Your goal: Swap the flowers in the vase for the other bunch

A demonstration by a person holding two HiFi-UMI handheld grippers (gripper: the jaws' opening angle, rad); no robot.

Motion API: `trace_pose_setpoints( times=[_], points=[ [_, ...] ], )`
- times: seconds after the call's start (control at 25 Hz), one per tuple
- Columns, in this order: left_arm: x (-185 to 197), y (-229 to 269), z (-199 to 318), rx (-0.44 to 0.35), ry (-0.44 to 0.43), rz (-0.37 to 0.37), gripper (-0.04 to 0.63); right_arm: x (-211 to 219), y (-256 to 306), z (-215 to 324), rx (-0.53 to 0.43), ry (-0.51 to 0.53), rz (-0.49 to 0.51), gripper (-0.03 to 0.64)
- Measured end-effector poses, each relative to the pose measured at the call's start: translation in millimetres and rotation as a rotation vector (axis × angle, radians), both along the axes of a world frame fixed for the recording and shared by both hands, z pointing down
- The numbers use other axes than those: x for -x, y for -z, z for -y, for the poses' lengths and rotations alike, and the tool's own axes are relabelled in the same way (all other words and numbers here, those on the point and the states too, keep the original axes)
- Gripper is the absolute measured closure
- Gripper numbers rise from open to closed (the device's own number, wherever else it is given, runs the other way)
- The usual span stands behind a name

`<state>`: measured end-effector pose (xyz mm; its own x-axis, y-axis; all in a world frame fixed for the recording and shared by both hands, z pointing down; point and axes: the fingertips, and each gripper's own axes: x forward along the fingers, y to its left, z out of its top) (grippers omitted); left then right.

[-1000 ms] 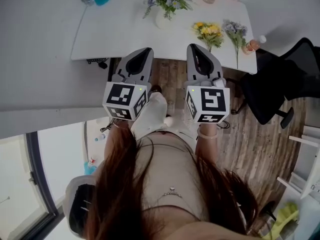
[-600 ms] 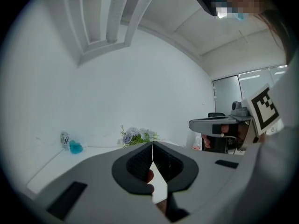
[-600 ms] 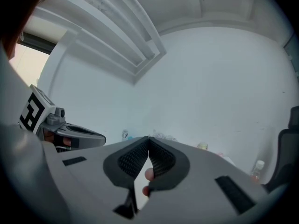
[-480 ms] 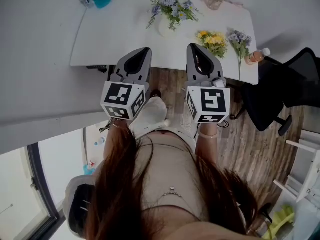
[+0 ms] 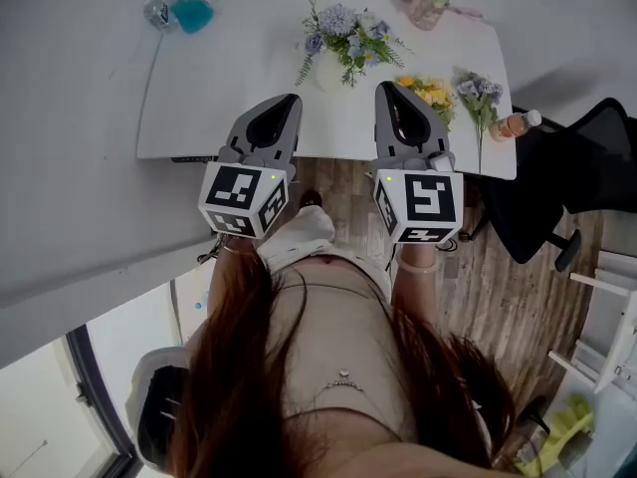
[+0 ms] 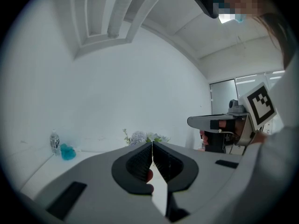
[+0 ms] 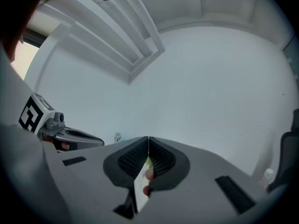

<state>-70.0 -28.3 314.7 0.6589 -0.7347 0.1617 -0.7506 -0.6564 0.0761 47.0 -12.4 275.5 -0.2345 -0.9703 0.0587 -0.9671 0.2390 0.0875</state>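
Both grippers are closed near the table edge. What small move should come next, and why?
Probably open the right gripper and reach toward the flowers in the vase. Both it and the left gripper are shut and empty, and the vase holds its bunch; the yellow bunch lies on the table.

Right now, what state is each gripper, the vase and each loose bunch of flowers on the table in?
left gripper: shut, nothing held.
right gripper: shut, nothing held.
vase: upright, holding the purple and white flowers.
yellow bunch: lying loose on the white table.
purple bunch: lying loose, right of the yellow bunch.
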Motion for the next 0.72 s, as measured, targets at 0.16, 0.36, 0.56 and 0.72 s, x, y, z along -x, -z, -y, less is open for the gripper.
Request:
trace_pose_setpoints(
  times=[0.16,0.36,0.56,0.72],
  points=[
    [3.2,0.2,23.2,0.000,-0.028,-0.010,0.589,1.5,2.0,21.2,0.003,-0.024,-0.010,0.589],
    [6.1,-3.8,50.8,0.010,-0.078,-0.017,0.589,4.0,1.8,46.4,0.007,-0.058,-0.023,0.589],
    [3.6,-9.0,70.8,0.021,-0.137,-0.017,0.589,4.6,3.9,67.5,0.005,-0.100,-0.043,0.589],
    [4.5,-13.2,82.5,0.027,-0.181,-0.018,0.589,4.0,8.2,79.1,-0.006,-0.137,-0.055,0.589]
  ],
)
